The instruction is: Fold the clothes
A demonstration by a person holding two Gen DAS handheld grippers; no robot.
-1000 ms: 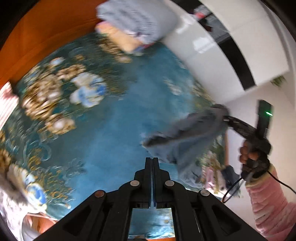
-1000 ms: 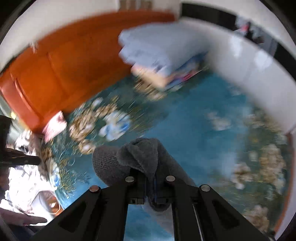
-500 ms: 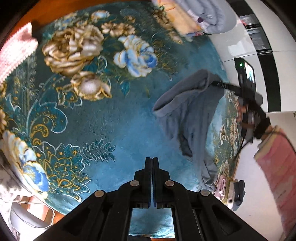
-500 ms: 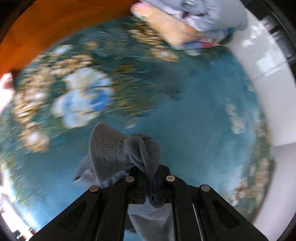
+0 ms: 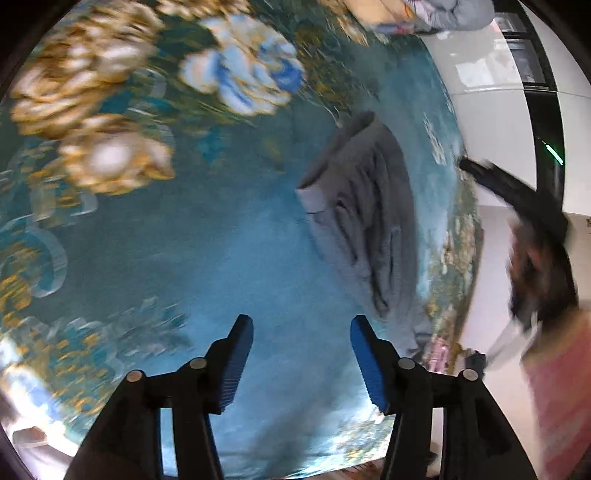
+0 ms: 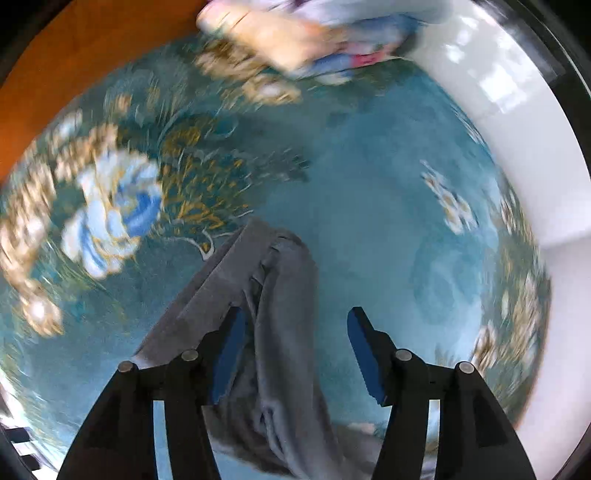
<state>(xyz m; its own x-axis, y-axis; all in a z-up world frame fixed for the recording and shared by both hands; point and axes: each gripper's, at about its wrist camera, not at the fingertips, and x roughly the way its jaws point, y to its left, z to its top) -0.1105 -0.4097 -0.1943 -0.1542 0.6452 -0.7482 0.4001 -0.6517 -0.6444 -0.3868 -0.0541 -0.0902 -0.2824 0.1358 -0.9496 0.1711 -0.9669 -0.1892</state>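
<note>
No writing, label, brand, number or sign can be read in either view; motion blur smears most surfaces. The floral bedspread [image 5: 221, 240] carries only flowers and scrolls, no lettering; the grey garment [image 6: 280, 295] lying on it shows no tag or print, and the stacked clothes [image 6: 295, 29] at its far edge are too blurred to tell.

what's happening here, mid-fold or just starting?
A person with a gripper in each hand is working on a grey garment that lies bunched on a teal floral bedspread. The right gripper has just been opening; the cloth lies between its blue pads, but they no longer pinch it. The left gripper has also just been opening, with nothing between its pads, only bedspread below. The garment is wrinkled and not yet folded. A pile of other clothes sits at the far edge.
</note>
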